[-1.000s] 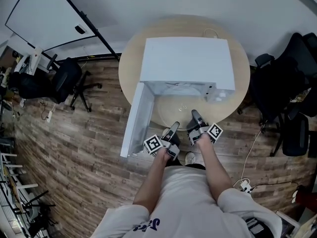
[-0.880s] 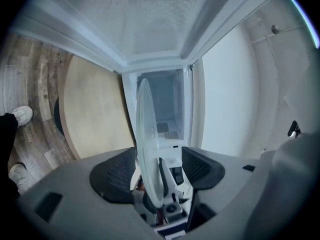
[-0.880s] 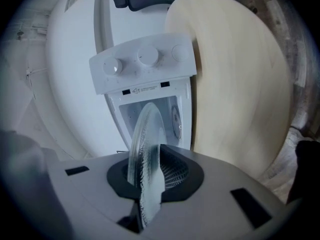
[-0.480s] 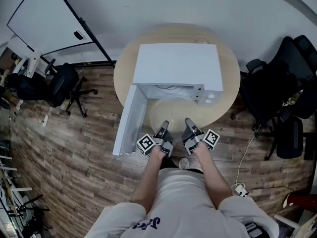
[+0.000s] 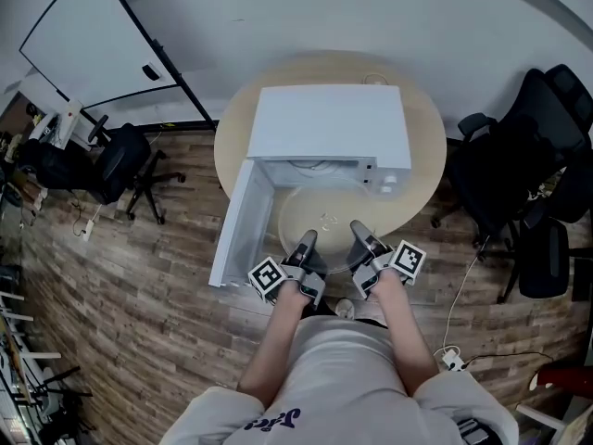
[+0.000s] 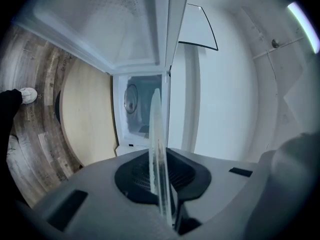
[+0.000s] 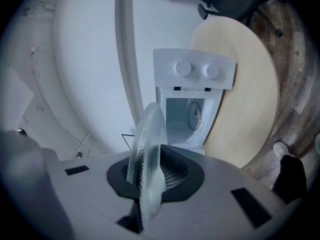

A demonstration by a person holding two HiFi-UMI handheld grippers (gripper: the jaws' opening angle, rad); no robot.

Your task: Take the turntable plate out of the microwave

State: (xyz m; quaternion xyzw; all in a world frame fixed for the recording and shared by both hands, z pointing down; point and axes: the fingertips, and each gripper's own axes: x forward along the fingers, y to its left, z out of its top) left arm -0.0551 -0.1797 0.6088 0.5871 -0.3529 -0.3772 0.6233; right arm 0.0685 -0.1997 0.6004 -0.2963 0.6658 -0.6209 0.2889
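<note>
The clear glass turntable plate (image 5: pixel 326 221) hangs level in front of the open white microwave (image 5: pixel 329 123), outside its cavity. My left gripper (image 5: pixel 304 248) has the plate's near left rim between its pads, and its jaws are closing on it. My right gripper (image 5: pixel 362 245) is shut on the near right rim. In the left gripper view the plate (image 6: pixel 156 134) shows edge-on between the dark pads of that gripper (image 6: pixel 157 176), with the microwave cavity (image 6: pixel 142 114) beyond. In the right gripper view the ribbed plate (image 7: pixel 147 134) sits in that gripper (image 7: pixel 150 176), below the microwave's knob panel (image 7: pixel 195 73).
The microwave stands on a round wooden table (image 5: pixel 422 179), its door (image 5: pixel 236 225) swung open to the left. Black office chairs stand at the left (image 5: pixel 116 160) and right (image 5: pixel 533 165). A cable and power strip (image 5: pixel 449 350) lie on the wood floor.
The plate has come out of the cavity toward the person. Both grippers have drawn back from the microwave with it and risen.
</note>
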